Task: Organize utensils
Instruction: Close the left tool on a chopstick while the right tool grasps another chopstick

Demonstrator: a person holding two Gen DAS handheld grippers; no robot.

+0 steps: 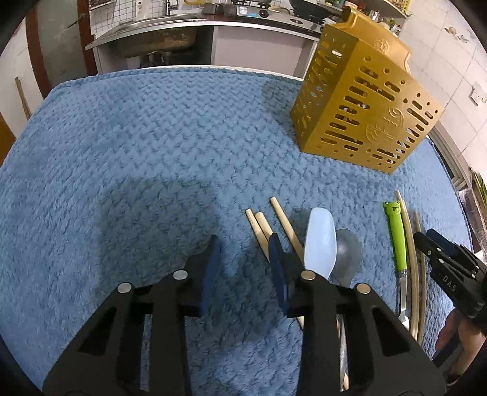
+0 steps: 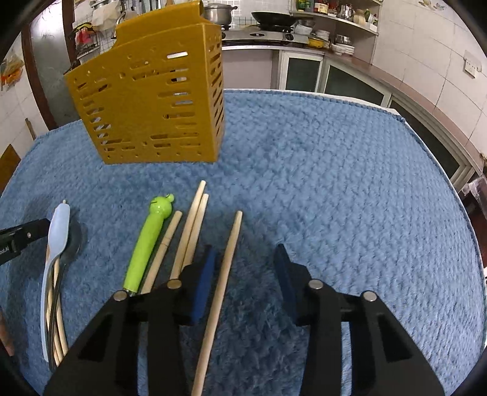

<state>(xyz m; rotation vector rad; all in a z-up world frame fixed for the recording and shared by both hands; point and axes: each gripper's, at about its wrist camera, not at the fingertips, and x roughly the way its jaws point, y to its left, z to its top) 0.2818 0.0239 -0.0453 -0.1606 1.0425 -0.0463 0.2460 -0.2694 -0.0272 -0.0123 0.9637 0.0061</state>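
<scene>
Spread wide and gripping nothing, the right gripper [image 2: 246,259] was held low over the blue fleece cloth [image 2: 334,182], with a single wooden chopstick [image 2: 225,271] lying on the cloth between its fingers, close to the left pad. The left gripper [image 1: 245,252] was likewise held apart and empty above the cloth, its right pad just over the ends of a group of wooden chopsticks [image 1: 260,227]. Beside these, a pale blue spoon [image 1: 319,240] was seen overlapping a grey metal spoon [image 1: 348,249]. Farther right, a green frog-handled utensil [image 1: 397,234] was laid alongside more chopsticks [image 1: 409,249]. Beyond the row of utensils, a yellow slotted utensil holder [image 1: 365,109] was stood upright on the cloth, well apart from them. A kitchen counter [image 1: 197,22] was visible behind the table.
</scene>
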